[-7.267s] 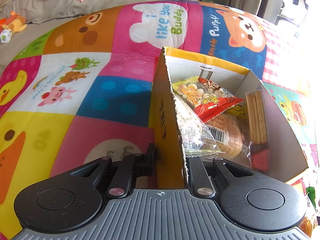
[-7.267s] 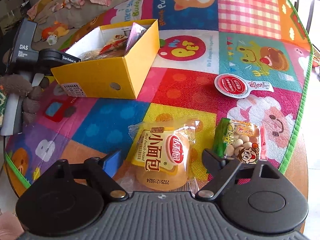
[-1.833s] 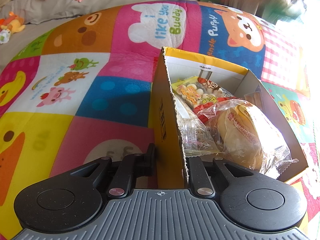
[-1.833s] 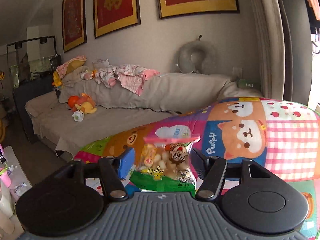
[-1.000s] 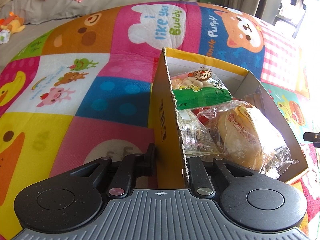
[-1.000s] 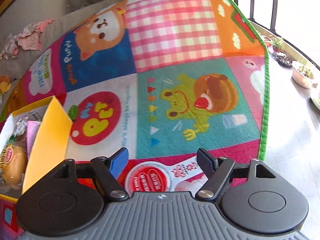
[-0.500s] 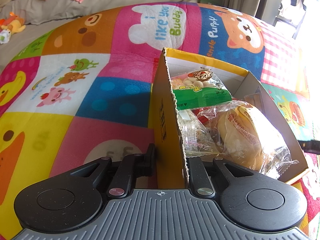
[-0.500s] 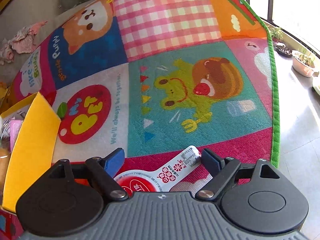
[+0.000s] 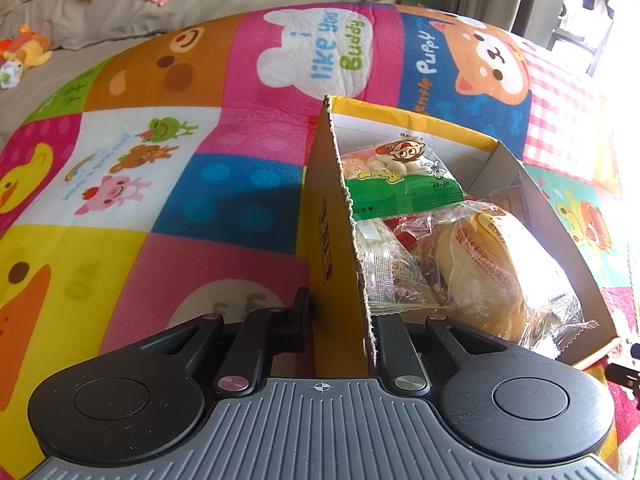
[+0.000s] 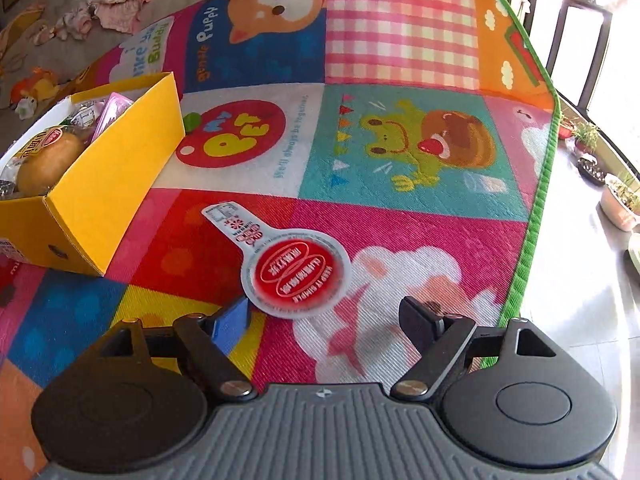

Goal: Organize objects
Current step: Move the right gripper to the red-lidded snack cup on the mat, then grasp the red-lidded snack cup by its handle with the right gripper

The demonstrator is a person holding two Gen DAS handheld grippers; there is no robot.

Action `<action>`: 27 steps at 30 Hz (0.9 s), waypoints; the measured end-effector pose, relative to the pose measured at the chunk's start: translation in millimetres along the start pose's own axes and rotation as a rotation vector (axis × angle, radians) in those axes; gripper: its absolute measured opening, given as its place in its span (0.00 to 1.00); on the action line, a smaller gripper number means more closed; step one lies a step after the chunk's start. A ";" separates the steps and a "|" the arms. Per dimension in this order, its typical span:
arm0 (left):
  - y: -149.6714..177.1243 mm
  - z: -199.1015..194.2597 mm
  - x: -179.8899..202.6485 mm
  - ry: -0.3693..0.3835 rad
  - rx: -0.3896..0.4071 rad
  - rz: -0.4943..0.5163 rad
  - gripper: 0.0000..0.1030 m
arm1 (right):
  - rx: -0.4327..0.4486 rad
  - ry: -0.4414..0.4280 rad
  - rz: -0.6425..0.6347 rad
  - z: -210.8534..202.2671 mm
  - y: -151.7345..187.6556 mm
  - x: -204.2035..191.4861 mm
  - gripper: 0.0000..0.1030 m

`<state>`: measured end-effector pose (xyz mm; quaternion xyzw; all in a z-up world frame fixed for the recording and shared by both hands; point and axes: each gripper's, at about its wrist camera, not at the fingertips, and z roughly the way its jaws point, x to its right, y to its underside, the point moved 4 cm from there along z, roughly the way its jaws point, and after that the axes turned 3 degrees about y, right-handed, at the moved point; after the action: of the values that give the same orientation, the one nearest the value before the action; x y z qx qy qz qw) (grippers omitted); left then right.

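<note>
Covering the table, the cartoon play mat (image 10: 400, 208) bore the yellow box (image 9: 332, 240), clamped at its near wall by the left gripper (image 9: 340, 320) and now holding the green snack bag (image 9: 400, 184) freshly added beside the bread (image 9: 496, 272). The right gripper (image 10: 324, 320), empty with jaws just spread wide, had swung down toward the red-lidded cup (image 10: 296, 272), the last item loose outside the box.

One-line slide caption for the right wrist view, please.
Open right hand-held gripper nears red-lidded cup on play mat, yellow box alongside.
</note>
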<state>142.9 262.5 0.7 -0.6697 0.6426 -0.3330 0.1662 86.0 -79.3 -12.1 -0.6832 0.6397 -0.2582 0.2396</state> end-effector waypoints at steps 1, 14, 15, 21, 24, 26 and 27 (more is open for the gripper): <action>-0.5 0.1 1.1 -0.005 -0.001 0.004 0.15 | -0.001 -0.002 0.008 -2.5 2.3 3.9 0.79; -0.4 0.6 3.3 -0.005 0.000 0.008 0.15 | 0.022 -0.101 0.031 13.1 -16.9 -10.5 0.81; -0.4 0.5 3.2 -0.004 0.000 0.008 0.15 | 0.019 -0.111 0.032 14.8 -17.7 -14.5 0.81; -0.4 0.6 1.7 -0.001 0.003 0.004 0.15 | 0.028 -0.172 -0.002 4.6 -18.3 -35.8 0.83; -0.4 0.9 0.6 0.000 0.005 0.002 0.15 | 0.039 -0.139 -0.010 1.9 -18.8 -37.0 0.83; -0.1 0.8 0.5 0.000 0.005 0.002 0.15 | 0.045 -0.119 -0.019 2.5 -20.0 -36.0 0.83; -0.2 0.9 0.4 0.000 0.005 0.003 0.15 | 0.048 -0.111 -0.024 2.7 -20.5 -36.5 0.83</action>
<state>143.6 261.9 0.3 -0.6685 0.6427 -0.3343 0.1681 101.5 -41.5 -2.3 -0.6981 0.6108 -0.2380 0.2879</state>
